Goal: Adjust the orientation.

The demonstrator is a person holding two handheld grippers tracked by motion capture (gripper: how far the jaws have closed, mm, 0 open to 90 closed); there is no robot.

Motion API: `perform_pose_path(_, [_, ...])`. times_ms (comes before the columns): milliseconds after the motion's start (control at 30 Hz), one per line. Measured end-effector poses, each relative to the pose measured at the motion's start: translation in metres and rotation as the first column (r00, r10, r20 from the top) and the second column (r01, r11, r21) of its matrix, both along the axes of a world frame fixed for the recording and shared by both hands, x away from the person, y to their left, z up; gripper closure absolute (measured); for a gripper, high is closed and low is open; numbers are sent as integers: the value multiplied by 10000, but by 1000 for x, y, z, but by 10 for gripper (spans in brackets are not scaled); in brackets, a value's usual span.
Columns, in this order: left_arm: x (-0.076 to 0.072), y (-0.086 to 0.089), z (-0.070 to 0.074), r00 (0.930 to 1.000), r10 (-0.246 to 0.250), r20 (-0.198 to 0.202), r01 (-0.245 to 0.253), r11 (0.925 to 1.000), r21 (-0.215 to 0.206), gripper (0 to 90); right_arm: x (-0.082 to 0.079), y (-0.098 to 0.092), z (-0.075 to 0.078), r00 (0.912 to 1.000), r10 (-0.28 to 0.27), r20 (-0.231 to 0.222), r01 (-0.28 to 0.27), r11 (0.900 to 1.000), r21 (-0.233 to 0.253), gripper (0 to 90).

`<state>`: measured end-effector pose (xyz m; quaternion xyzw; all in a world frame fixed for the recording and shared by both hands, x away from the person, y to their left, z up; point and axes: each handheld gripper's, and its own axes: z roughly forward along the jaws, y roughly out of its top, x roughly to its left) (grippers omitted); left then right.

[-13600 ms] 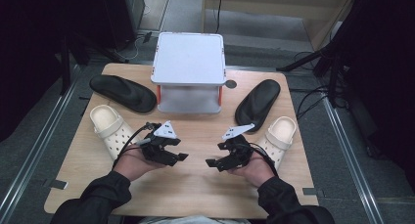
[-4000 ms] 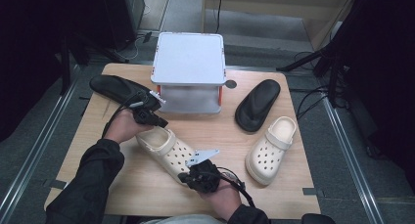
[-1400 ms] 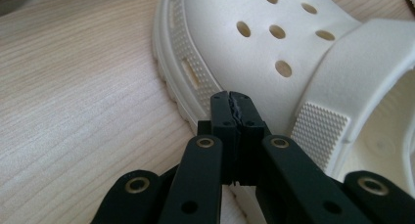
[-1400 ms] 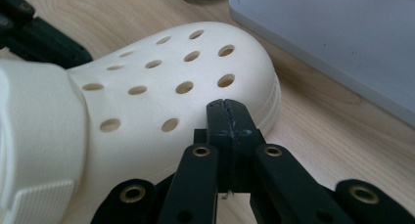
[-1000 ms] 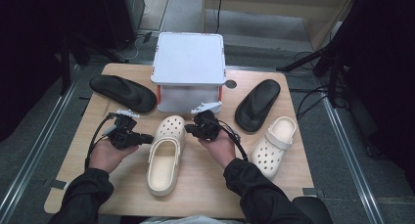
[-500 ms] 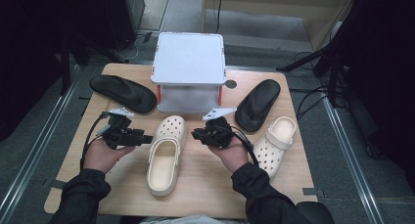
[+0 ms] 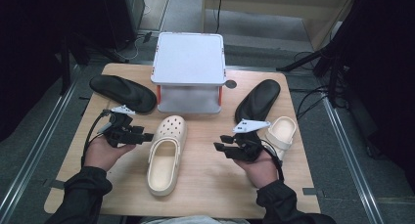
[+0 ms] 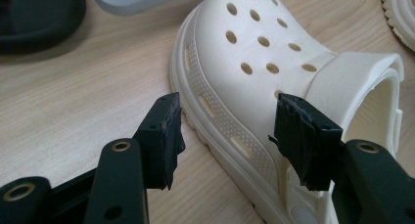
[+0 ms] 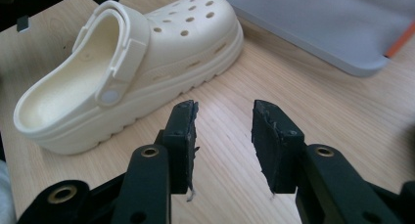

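We find no text, label, brand, number or sign that we can read anywhere here. The round rivet on the cream clog point(image 9: 128, 62) (where a maker's mark might sit) looks blank to us, too blurred to tell.

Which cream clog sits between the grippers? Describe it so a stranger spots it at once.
Start at the grey stand at the table's far edge. Right before it lies the cream clog, toe toward the stand. Unlike the second cream clog, it lies mid-table, away from both black insoles.
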<state>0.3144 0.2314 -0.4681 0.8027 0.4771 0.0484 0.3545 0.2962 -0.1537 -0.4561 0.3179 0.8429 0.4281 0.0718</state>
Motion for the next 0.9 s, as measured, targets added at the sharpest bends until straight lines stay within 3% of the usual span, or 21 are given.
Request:
perform_pose_path(133, [9, 4, 1, 9993, 253, -280, -265, 9988, -424, 471, -11, -19, 0, 9995, -93, 295, 97, 9999, -125, 633])
perform_pose_path(333, [15, 10, 3, 9990, 414, -162, -426, 9956, -832, 504, -24, -40, -2, 9985, -507, -200, 509, 9987, 69, 702])
perform_pose_path(467, [16, 7, 1, 9991, 400, -161, -407, 9982, -430, 511, -31, -57, 2, 9971, -728, -213, 731, 9972, 131, 764])
perform_pose_path(600, [16, 6, 1, 9995, 309, -92, -311, 9991, -291, 509, -39, -75, 1, 9950, -960, -269, 962, 9953, 56, 815])
perform_pose_path(733, [15, 5, 2, 9994, 309, 172, -305, 9992, -252, 504, -46, -93, -3, 9915, -1250, -354, 1246, 9921, -153, 874])
perform_pose_path(900, [15, 5, 3, 9995, 267, 146, -261, 9988, -402, 510, -51, -114, -7, 9881, -1497, -340, 1483, 9882, -393, 900])
